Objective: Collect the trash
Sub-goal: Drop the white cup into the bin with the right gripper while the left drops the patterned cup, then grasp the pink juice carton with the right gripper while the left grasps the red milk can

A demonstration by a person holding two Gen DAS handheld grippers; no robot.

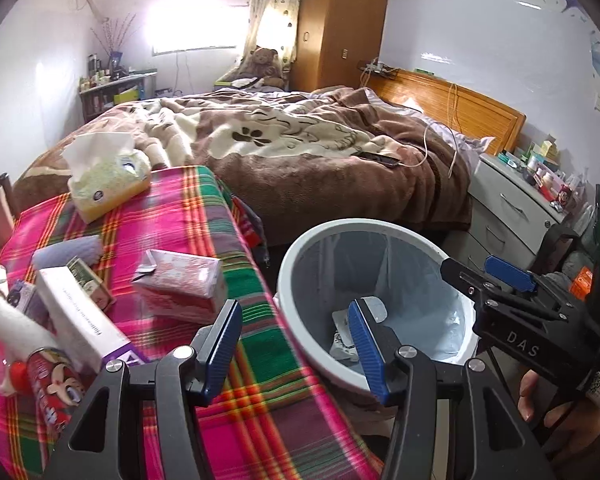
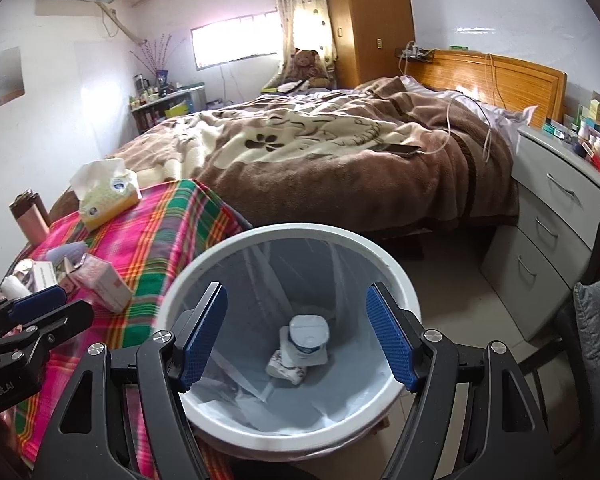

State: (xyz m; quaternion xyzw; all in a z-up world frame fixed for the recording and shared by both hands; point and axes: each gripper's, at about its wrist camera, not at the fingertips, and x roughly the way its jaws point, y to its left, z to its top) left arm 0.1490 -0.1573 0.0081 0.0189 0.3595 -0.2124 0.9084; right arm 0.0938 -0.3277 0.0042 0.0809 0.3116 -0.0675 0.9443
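Both jaws spread and empty over the bin.
We should turn the left gripper to worktop litter, pinching squarely.

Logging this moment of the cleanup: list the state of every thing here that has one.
left gripper: open, empty
right gripper: open, empty, above the bin
trash bin: lined, uncovered, some trash inside
plastic cup: lying in the bin
tissue box: open, a tissue sticking out
pink carton: on its side, top flap up
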